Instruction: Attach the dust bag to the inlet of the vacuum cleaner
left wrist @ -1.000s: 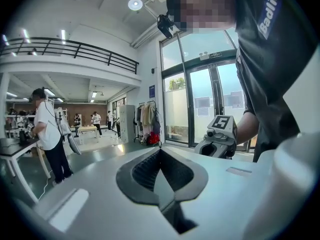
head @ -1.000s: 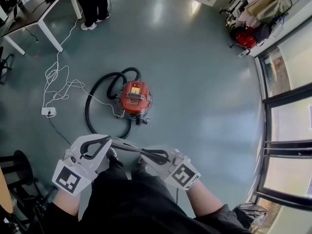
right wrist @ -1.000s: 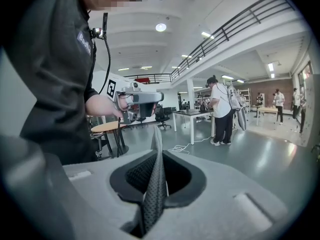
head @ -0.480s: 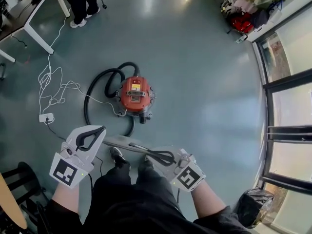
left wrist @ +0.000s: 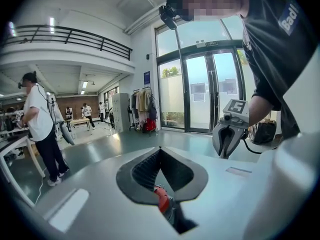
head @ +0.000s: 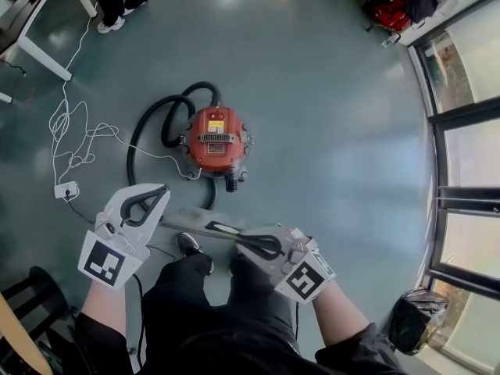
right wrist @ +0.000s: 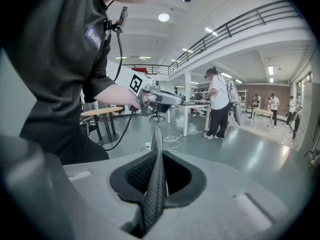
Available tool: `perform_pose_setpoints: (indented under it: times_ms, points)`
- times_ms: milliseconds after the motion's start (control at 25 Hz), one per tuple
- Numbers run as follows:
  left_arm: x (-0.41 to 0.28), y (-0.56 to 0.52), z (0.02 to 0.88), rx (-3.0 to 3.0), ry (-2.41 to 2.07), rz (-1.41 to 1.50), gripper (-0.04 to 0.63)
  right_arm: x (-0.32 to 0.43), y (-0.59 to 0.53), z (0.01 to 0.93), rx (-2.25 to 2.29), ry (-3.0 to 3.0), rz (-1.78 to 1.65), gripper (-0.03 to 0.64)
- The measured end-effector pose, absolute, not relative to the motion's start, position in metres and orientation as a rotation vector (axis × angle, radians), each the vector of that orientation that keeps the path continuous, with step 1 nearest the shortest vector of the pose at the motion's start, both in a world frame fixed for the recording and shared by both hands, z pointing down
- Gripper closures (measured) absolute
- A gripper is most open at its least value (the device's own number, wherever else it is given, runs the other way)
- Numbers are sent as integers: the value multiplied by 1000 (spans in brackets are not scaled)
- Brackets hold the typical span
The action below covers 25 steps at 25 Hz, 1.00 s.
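**DUST BAG STATUS: HELD CLEAR OF THE VACUUM CLEANER**

**Head view.** The dust bag [head: 205, 226] appears as a flat grey strip with a paler patch. It lies between the left gripper [head: 160, 194] and the right gripper [head: 244, 239], above the floor. The orange vacuum cleaner [head: 216, 139] stands at 12 o'clock from the bag, well apart. Its black hose [head: 165, 128] is coiled at its 10 o'clock. The inlet cannot be made out.

**Left gripper view.** The jaws are pressed together. Only a sliver of the vacuum cleaner [left wrist: 161, 200] shows through the pad cut-out. Whether this gripper pinches the bag's end cannot be told from any view.

**Right gripper view.** The jaws are clamped on the dust bag [right wrist: 154, 184], a grey mesh-textured sheet seen edge-on and upright between the pads. It runs toward 12 o'clock, where the left gripper [right wrist: 172, 99] sits. The jaws hide its lower end.
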State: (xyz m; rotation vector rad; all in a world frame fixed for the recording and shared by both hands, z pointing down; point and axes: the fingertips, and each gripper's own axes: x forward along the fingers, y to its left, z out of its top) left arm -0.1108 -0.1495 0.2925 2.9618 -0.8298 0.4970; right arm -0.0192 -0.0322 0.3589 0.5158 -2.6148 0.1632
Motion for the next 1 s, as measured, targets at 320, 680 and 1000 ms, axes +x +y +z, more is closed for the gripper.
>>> perform_pose_setpoints:
  times_ms: [320, 680, 1000]
  points:
    - [-91, -154, 365, 2965, -780, 519, 578, -13, -39, 429, 465, -2615, 168, 594]
    - [-82, -164, 433, 3004, -754, 527, 578, -14, -45, 503, 411, -2610, 128, 594]
    - [-69, -183, 501, 3043, -737, 516, 578, -7, -54, 571, 401, -2611, 97, 594]
